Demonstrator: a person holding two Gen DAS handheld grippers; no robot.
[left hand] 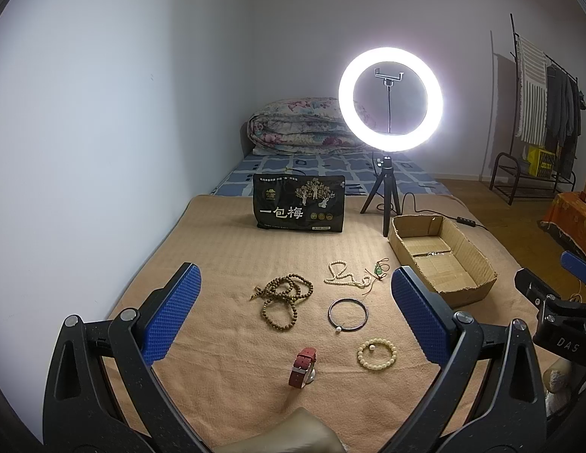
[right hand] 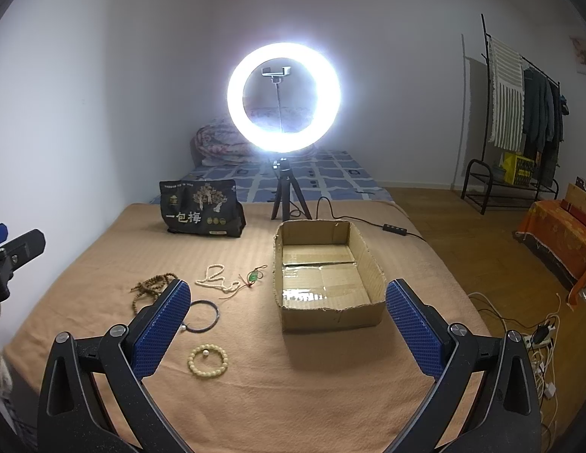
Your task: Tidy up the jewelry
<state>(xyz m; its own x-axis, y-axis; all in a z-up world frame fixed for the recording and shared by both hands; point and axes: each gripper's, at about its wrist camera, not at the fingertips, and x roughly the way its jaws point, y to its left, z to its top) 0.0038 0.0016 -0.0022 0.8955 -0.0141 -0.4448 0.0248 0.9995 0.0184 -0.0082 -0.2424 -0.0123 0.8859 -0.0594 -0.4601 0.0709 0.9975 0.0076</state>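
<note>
- Left gripper (left hand: 293, 313): fingers spread wide, nothing between them, above the blanket (left hand: 225, 264).
- Right gripper (right hand: 289, 324): fingers likewise spread and holding nothing, framing the near wall of the box (right hand: 330, 317).
- Jewelry lies loose on the blanket, all outside the box: wooden beads (left hand: 287, 294), white necklace (left hand: 344, 275), green pendant (left hand: 378, 270) on a cord, dark bangle (left hand: 347, 313), pale bracelet (left hand: 377, 353), red watch (left hand: 302, 368).
- The box sits at 3 o'clock of the jewelry; taped floor visible, nothing inside.
- Left view only: the watch, at 6 o'clock of the group. The right view does not show it, and its left finger covers part of the beads and bangle.
- Right view only: power strip (right hand: 538, 336) and white cables on the floor at 3 o'clock.
- Writing: black bag (left hand: 298, 204) reads "一包梅"; smaller print illegible. "DAS" is readable on the right gripper's body in the left view.
- Lit ring light (left hand: 390, 99) on a tripod stands at 12 o'clock of the box.
</note>
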